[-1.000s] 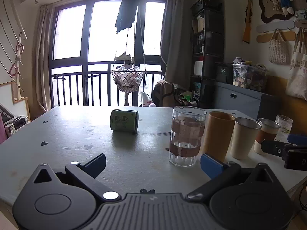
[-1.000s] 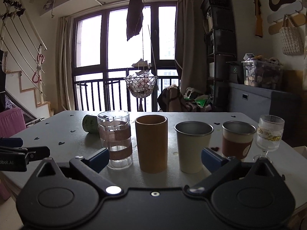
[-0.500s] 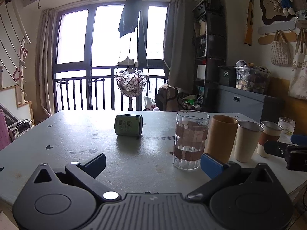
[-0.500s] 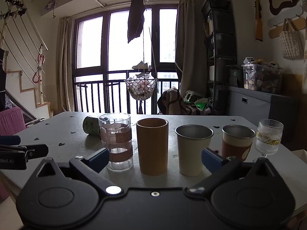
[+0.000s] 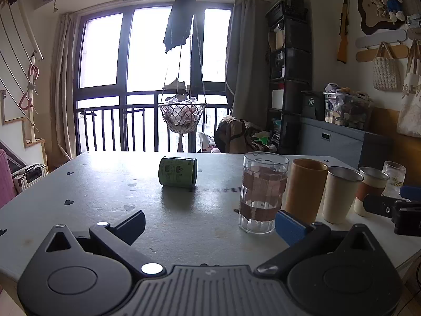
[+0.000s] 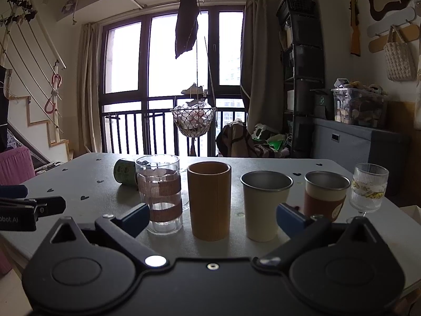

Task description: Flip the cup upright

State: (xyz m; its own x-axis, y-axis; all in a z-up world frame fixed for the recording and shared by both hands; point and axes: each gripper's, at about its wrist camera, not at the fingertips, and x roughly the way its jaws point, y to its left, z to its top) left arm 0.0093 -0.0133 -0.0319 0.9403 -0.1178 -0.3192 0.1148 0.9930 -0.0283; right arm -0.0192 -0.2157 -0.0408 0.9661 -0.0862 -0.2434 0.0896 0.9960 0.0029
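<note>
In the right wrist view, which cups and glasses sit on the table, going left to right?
Green cup on its side → clear glass → tan cup → cream cup → brown-sleeved cup → stemmed glass.

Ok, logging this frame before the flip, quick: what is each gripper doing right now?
Left gripper: open, holding nothing, facing the tipped green cup.
Right gripper: open, holding nothing.

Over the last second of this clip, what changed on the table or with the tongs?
Only the viewpoints shifted: both cameras tilted slightly, so the table sits lower in view. Nothing was gripped or released. The green cup lies on its side as before, the five upright cups keep their row, and the left tongs and right tongs remain open.
</note>
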